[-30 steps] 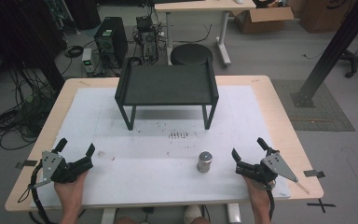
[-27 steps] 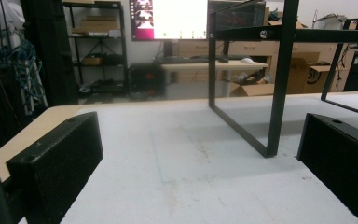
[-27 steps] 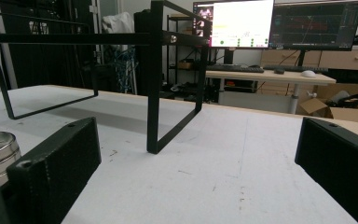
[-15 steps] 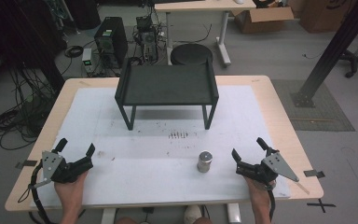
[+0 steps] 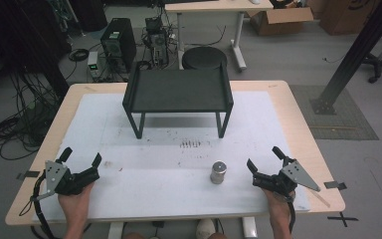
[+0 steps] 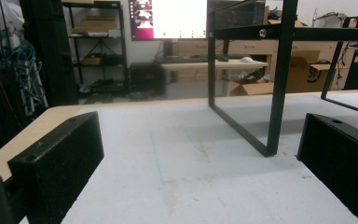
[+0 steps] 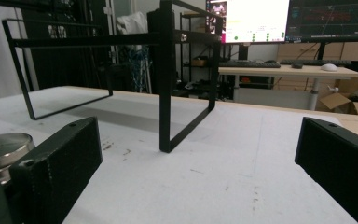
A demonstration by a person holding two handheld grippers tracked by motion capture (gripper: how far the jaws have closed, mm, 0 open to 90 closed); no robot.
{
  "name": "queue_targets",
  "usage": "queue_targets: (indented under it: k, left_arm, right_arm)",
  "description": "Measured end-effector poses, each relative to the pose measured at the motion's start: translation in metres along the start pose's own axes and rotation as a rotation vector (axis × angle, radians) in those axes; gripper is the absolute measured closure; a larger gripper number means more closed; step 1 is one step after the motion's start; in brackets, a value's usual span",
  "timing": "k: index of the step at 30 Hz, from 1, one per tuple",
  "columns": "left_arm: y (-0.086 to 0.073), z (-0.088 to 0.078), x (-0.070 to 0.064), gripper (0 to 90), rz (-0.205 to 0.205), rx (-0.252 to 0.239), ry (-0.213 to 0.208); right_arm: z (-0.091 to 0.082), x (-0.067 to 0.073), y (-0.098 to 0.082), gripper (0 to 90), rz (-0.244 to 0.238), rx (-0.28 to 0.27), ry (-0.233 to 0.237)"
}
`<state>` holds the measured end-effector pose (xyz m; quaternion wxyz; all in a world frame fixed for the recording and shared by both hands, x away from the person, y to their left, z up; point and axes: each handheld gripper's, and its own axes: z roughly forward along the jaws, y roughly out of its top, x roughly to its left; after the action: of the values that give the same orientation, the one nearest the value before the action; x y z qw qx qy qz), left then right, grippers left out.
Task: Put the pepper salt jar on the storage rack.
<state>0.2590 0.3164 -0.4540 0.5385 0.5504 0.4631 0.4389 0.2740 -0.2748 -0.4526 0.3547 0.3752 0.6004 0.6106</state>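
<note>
Metal and squat, the small cylindrical weight (image 5: 218, 172) stands upright on the white mat near the table's near edge, just left of the right gripper (image 5: 265, 167), whose jaws gape wide and hold nothing. The left gripper (image 5: 81, 160), equally wide and empty, rests well apart at the near left. Nothing is grasped yet; next, I judge, the right gripper must swing left to straddle the weight, perhaps for the black stand (image 5: 178, 92) farther back.

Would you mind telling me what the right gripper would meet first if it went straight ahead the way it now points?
Probably the near right leg of the black stand: in the right gripper view it rises between the open jaws of the right gripper, bare white table cover before it. The metal weight sits off to the left, likely missed.
</note>
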Motion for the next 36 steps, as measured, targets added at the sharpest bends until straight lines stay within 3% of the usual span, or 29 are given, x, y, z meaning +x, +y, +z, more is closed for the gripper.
queue_targets:
  k: [4, 8, 9, 10, 14, 15, 17, 18, 25, 30, 36]
  left_arm:
    - [0.0, 0.0, 0.0, 0.7, -0.001, 0.001, 0.0]
    - [0.0, 0.0, 0.0, 0.8, 0.0, 0.002, 0.001]
    - [0.0, 0.0, 0.0, 0.8, 0.0, 0.002, 0.001]
    - [0.0, 0.0, 0.0, 0.9, 0.0, 0.002, 0.001]
    - [0.0, 0.001, 0.0, 1.1, 0.0, 0.005, 0.001]
    - [0.0, 0.001, 0.0, 1.2, 0.0, 0.005, 0.001]
    - [0.0, 0.001, 0.0, 1.2, 0.001, 0.006, 0.001]
    - [0.0, 0.001, 0.0, 1.3, 0.001, 0.007, 0.001]
    - [0.0, 0.001, 0.0, 1.4, 0.002, 0.008, 0.001]
    - [0.0, 0.001, 0.0, 1.4, 0.002, 0.007, 0.002]
    - [0.0, 0.001, 0.0, 1.4, 0.003, 0.006, 0.001]
  right_arm:
    - [0.001, 0.002, 0.001, 0.1, -0.006, -0.022, 0.023]
    - [0.006, 0.008, 0.007, 0.2, -0.059, -0.004, 0.11]
    - [0.006, 0.008, 0.007, 0.2, -0.059, -0.004, 0.11]
    - [0.007, 0.01, 0.012, 0.2, -0.069, 0.013, 0.149]
    - [0.01, 0.013, 0.022, 0.2, -0.082, 0.036, 0.223]
    - [0.01, 0.013, 0.022, 0.2, -0.082, 0.036, 0.223]
    - [0.01, 0.015, 0.027, 0.1, -0.089, 0.05, 0.261]
    - [0.01, 0.016, 0.031, 0.1, -0.095, 0.063, 0.302]
    - [0.009, 0.023, 0.04, 0.2, -0.113, 0.124, 0.416]
    - [0.01, 0.031, 0.041, 0.2, -0.119, 0.164, 0.465]
    - [0.013, 0.04, 0.036, 0.2, -0.125, 0.214, 0.482]
